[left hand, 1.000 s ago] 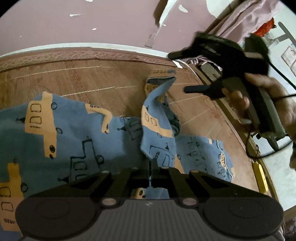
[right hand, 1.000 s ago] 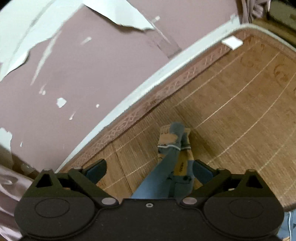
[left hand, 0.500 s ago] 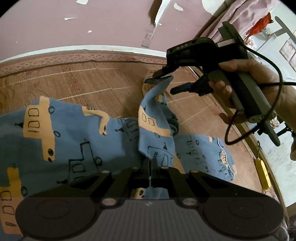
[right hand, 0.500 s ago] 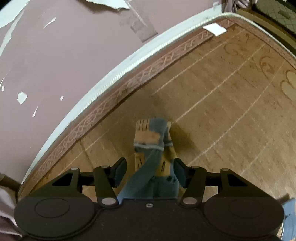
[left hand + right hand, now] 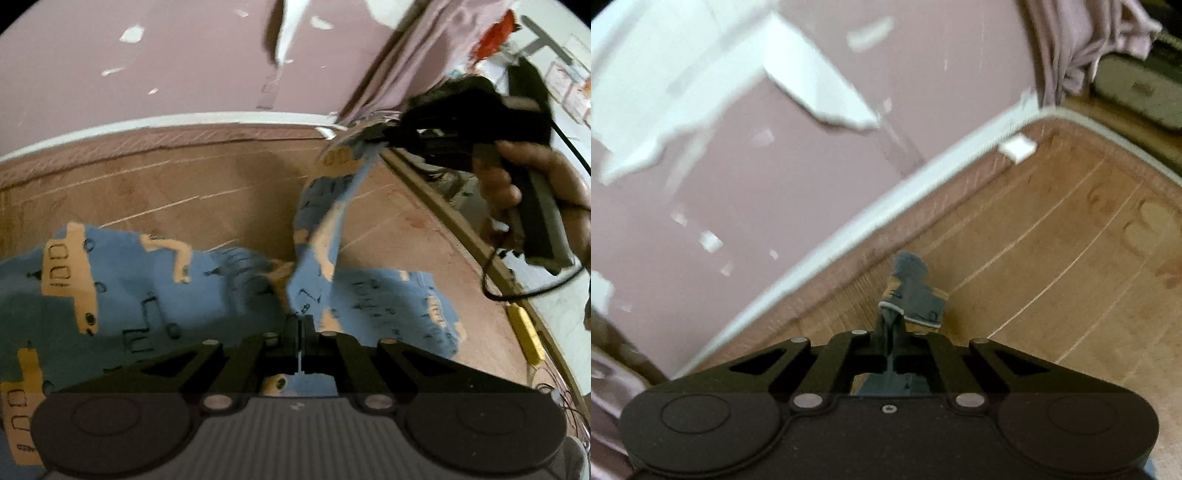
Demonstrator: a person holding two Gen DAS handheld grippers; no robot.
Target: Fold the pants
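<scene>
Left wrist view: both grippers are clamped on the blue pants (image 5: 155, 295), one leg lifted off the woven mat (image 5: 184, 192).

Toward 6 o'clock the left gripper (image 5: 300, 325) has its jaws pressed together on a fold of the fabric near the crotch, while most of the garment, printed with orange vehicles, lies spread on the mat from 9 o'clock to 4 o'clock. At 2 o'clock a hand (image 5: 532, 192) holds the right gripper (image 5: 373, 138), which pinches the cuff end of the leg, so the cloth rises in a blurred band from centre to upper right. From the right wrist camera the right gripper (image 5: 891, 328) is fully closed on the leg cuff (image 5: 912, 291), which sticks out past the fingertips above the mat (image 5: 1071, 258); a pink wall (image 5: 738, 177) fills 10 o'clock.
</scene>
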